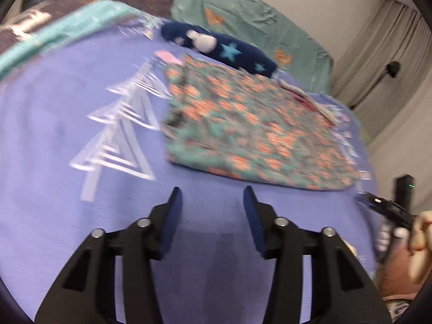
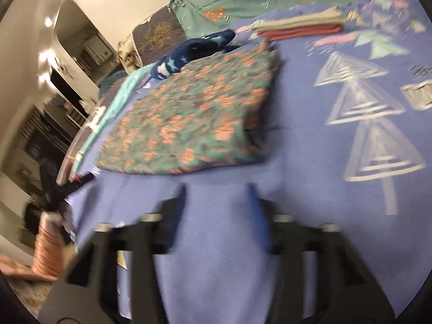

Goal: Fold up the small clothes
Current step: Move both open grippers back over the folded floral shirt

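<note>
A folded floral garment (image 1: 253,127) in teal and orange lies flat on the purple bedspread (image 1: 67,124). In the right wrist view the same floral garment (image 2: 194,113) sits just beyond the fingers. My left gripper (image 1: 213,191) hovers over bare bedspread short of the garment's near edge, jaws open, nothing between them. My right gripper (image 2: 217,189) is likewise open and empty above the bedspread (image 2: 310,148), a little short of the garment. A navy star-patterned piece (image 1: 218,47) lies behind the garment, and shows as the navy piece (image 2: 189,51) in the right wrist view.
A stack of folded clothes (image 2: 299,25) in beige and red rests further back on the bed. A teal pillow with hearts (image 1: 251,21) lies at the head. The other gripper and a hand (image 1: 415,232) show at the right edge. A curtain (image 1: 391,62) hangs beyond the bed.
</note>
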`<state>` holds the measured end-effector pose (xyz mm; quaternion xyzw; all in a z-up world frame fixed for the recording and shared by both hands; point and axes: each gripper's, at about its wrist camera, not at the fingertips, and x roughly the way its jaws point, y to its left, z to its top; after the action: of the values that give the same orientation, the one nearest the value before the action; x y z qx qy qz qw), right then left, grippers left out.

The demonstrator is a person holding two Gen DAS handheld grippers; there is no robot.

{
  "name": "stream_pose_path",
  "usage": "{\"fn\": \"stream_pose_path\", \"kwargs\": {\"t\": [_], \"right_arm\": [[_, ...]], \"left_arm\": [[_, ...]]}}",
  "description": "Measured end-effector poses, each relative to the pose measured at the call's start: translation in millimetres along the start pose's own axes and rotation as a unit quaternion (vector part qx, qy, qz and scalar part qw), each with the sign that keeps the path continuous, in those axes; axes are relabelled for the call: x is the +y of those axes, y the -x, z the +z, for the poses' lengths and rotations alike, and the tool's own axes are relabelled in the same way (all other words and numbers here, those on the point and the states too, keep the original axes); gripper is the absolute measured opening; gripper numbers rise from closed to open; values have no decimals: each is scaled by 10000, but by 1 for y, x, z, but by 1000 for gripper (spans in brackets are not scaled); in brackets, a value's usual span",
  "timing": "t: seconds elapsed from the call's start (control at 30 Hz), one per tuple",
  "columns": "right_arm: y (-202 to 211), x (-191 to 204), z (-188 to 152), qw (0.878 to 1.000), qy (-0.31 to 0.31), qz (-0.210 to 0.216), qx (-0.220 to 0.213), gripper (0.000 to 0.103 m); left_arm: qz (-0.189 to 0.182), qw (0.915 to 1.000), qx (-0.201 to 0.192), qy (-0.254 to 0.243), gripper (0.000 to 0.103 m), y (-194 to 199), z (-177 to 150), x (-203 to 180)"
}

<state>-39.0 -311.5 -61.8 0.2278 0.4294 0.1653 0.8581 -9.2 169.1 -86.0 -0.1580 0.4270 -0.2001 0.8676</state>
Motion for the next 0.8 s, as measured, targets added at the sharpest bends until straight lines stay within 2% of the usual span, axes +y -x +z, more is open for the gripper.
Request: {"fn": "stream_pose_path", "kwargs": {"t": [0.1,0.13,0.2,0.23,0.27,0.33,0.37,0.47,0.57,0.6,0.63,0.67,0.7,0.73,0.77,0.8], "right_arm": [[-28,-8,11,9991,-396,49,111,62],[-34,-14,18,9976,-655,233,-26,65],[-38,-22,28,9935,-1056,405,-148,62],[-40,-27,33,9899,-1323,461,-196,31],[-43,-29,36,9879,-1455,512,-166,6],[-37,-25,39,9876,-1485,450,-218,5],[-29,-19,39,9895,-1364,376,-284,5],[0,1,40,9921,-1137,341,-414,5],[17,9,32,9937,-1059,230,-275,5],[18,8,22,9936,-1106,197,-79,6],[15,5,14,9927,-1193,165,86,8],[11,0,2,9912,-1291,66,295,12],[4,-8,-13,9884,-1404,-117,565,14],[4,-15,-25,9866,-1489,-186,648,13],[8,-22,-33,9854,-1598,-83,588,7],[13,-26,-37,9846,-1662,-16,544,7]], "left_arm": [[-94,9999,-26,94,58,-19,6,-1],[-209,9993,-76,299,58,-24,13,4],[-448,9962,-248,711,57,-29,24,14],[-470,9946,-316,867,37,-31,28,19],[-398,9931,-383,1033,4,-33,33,24],[-515,9900,-557,1189,2,-26,40,26],[-486,9910,-762,991,2,-13,43,17],[-49,9949,-935,369,2,15,47,-8],[150,9974,-697,76,2,33,37,-16],[315,9977,-600,-18,3,34,30,-17],[628,9967,-484,-163,6,33,20,-17],[921,9946,-414,-254,10,33,10,-15],[1255,9911,-366,-261,11,33,0,-13],[1665,9851,-357,-257,11,34,-6,-11],[1941,9799,-373,-282,11,37,-8,-11],[2221,9734,-440,-351,11,42,-9,-14]]}}
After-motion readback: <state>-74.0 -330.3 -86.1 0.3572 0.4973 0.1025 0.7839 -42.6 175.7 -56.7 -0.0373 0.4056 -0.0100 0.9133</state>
